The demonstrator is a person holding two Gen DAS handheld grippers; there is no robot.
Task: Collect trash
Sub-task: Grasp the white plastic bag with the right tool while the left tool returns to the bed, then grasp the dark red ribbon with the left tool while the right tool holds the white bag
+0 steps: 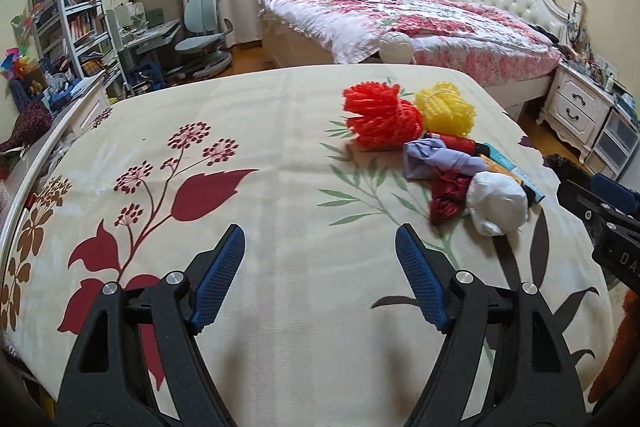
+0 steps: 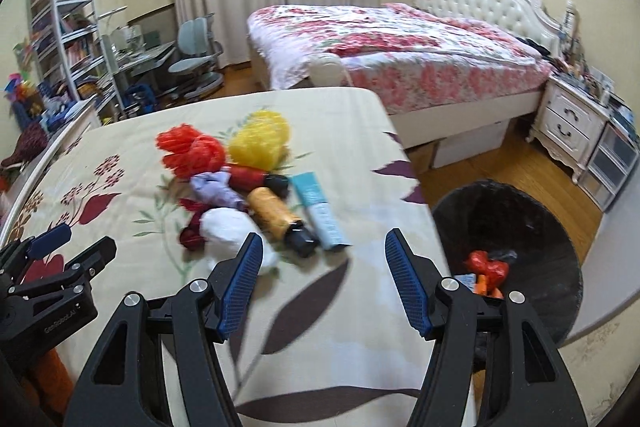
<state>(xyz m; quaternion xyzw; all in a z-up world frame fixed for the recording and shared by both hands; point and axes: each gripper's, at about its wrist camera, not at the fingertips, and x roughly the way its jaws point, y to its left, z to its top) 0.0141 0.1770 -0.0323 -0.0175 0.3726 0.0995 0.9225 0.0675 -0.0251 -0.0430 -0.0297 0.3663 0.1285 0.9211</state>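
Note:
A pile of trash lies on the floral-covered table [image 1: 260,155]: a red foam net [image 1: 380,119], a yellow foam net [image 1: 444,109], a lilac wad [image 1: 436,157], a dark red wrapper [image 1: 446,197] and a white wad [image 1: 496,203]. The right wrist view adds an orange-brown bottle [image 2: 276,215] and a pale blue tube [image 2: 320,211]. My left gripper [image 1: 320,247] is open and empty, left of and short of the pile. My right gripper [image 2: 324,251] is open and empty over the table's near right part. A black bin [image 2: 520,227] beside the table holds red scraps [image 2: 486,265].
A bed with a pink floral cover [image 2: 400,47] stands behind the table, a white nightstand [image 2: 568,127] to its right. Shelves [image 1: 68,7], a desk and a chair [image 1: 204,31] fill the far left. Wooden floor [image 2: 500,163] shows between bed and bin.

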